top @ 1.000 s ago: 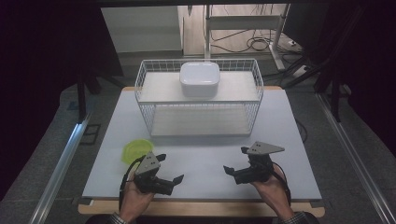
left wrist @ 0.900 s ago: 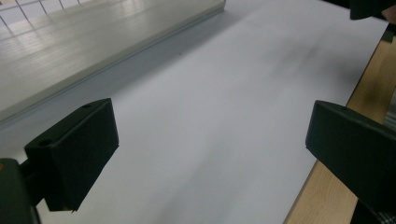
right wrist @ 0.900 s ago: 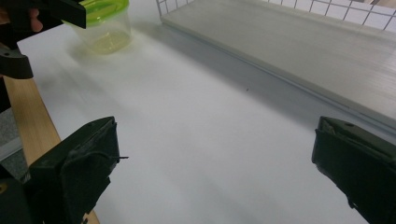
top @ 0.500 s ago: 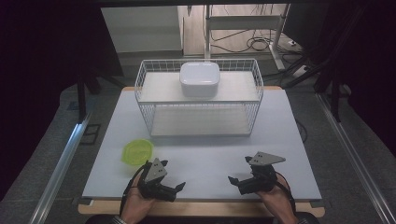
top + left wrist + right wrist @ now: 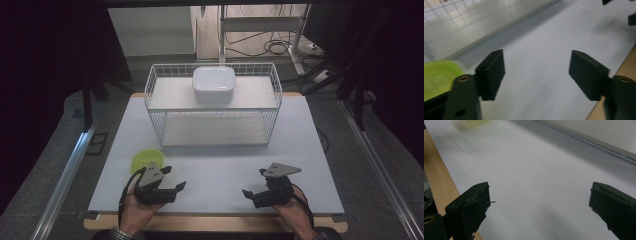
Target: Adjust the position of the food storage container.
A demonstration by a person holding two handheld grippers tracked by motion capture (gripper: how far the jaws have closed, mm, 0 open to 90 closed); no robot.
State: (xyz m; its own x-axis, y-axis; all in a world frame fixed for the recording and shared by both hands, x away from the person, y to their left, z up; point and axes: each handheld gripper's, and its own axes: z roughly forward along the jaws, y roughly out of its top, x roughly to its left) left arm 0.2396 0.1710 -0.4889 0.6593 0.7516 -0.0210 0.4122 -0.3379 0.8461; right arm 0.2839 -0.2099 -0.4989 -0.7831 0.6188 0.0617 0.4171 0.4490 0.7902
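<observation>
left gripper [image 5: 172,180]: I have it low at the near-left part of the table [image 5: 220,172], jaws apart with only bare table between them; they have just been closing in, still a clear gap.
right gripper [image 5: 255,187]: near-right part of the table, close to the near edge; jaws spread wide, holding nothing.
green bowl [image 5: 146,160]: on the table near its left edge, just behind the left gripper. In the left gripper view it sits outside the left-hand jaw [image 5: 437,78], not between the pads.
wire basket [image 5: 214,107]: two-tier, along the far edge of the table, well apart from both grippers.
white container [image 5: 214,84]: on the top shelf of the wire basket, centred, upright.
step, my read: left gripper is lining up on the green bowl; no contact yet.
risk 1: the jaws close on air, because the bowl is off to one side of the gap. I'd need to swing the hand toward it first.
risk 2: the outer jaw nudges the bowl's rim and slides it toward the left edge; it looks light, and the table looks smooth.
risk 3: a pinch on the thin rim alone could tip or flip the bowl on lift.
risk 4: the left gripper view is blurred, so my alignment is uncertain.
</observation>
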